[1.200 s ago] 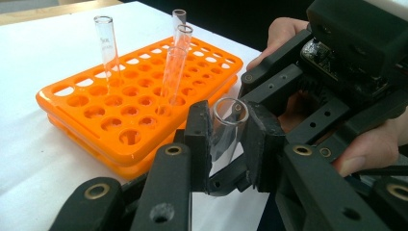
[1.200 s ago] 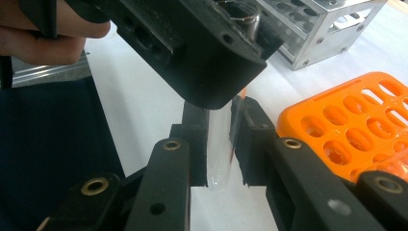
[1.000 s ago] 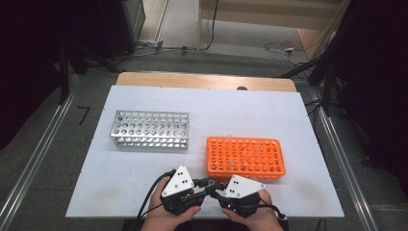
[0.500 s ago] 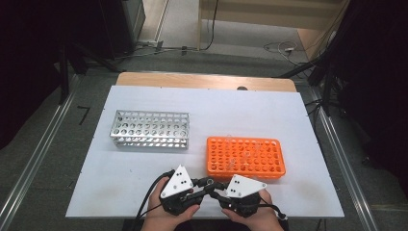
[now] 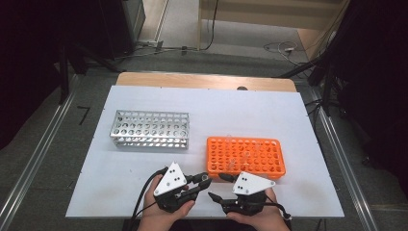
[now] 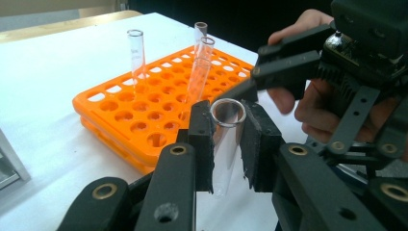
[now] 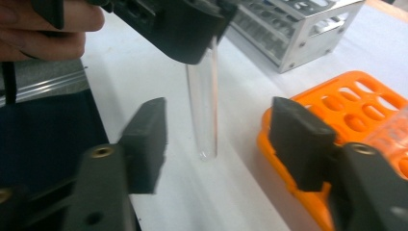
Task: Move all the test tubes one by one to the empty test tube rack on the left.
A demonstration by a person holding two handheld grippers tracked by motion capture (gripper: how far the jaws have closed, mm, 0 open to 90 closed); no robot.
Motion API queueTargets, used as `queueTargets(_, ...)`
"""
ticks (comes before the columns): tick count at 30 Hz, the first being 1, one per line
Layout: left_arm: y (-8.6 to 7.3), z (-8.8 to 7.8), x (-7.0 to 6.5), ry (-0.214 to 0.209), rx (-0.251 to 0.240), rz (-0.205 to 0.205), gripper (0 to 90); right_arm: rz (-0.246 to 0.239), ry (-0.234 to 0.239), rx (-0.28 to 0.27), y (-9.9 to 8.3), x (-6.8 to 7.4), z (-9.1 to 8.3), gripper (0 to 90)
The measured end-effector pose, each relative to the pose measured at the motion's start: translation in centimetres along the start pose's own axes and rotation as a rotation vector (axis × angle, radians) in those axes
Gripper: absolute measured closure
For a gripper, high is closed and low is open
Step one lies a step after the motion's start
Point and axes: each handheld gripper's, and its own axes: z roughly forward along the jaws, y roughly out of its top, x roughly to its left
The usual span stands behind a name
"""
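Clamped near its rim by the left gripper (image 6: 226, 144), the clear glass test tube (image 6: 225, 139) hangs upright, empty and round-bottomed, above the white table (image 5: 240, 115) near its front edge. Right gripper (image 7: 216, 144) jaws have just been opening and stand apart on either side of the tube, untouched. Just beside sits the orange rack (image 5: 245, 156); the metal rack (image 5: 150, 129) lies well apart, with bare tabletop beyond.

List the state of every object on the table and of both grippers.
Clear glass test tube: upright, clamped by left gripper.
Right gripper: jaws just opened, apart from the tube.
Orange plastic rack: holds a few tubes.
Silver metal rack: no tubes visible.
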Motion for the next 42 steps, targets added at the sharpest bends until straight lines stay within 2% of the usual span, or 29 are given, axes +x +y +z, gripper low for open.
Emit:
queueTargets(5, 0.1, -0.4, 0.3, 0.009, -0.01, -0.005, 75.7, 0.03, -0.017, -0.015, 0.1, -0.4, -0.6, 17.8)
queueTargets(14, 0.4, -1.2, 0.9, 0.03, -0.018, -0.005, 75.8, 0.086, -0.008, -0.054, -0.2, -1.8, -2.1, 0.1)
queueTargets(21, 0.6, -1.8, 1.4, 0.056, -0.02, -0.01, 75.8, 0.122, -0.023, -0.087, -0.7, -3.1, -3.6, 0.0)
queueTargets(26, 1.0, -2.6, 2.1, 0.077, -0.029, -0.017, 75.8, 0.153, -0.067, -0.104, -1.1, -4.1, -4.9, 0.0)
queueTargets(31, 1.4, -3.1, 2.7, 0.096, -0.031, -0.019, 75.8, 0.185, -0.09, -0.126, -1.5, -5.2, -5.9, 0.0)
queueTargets(42, 3.0, -3.7, 4.0, 0.132, -0.039, -0.01, 75.8, 0.208, -0.146, -0.138, -2.6, -7.0, -7.5, 0.0)
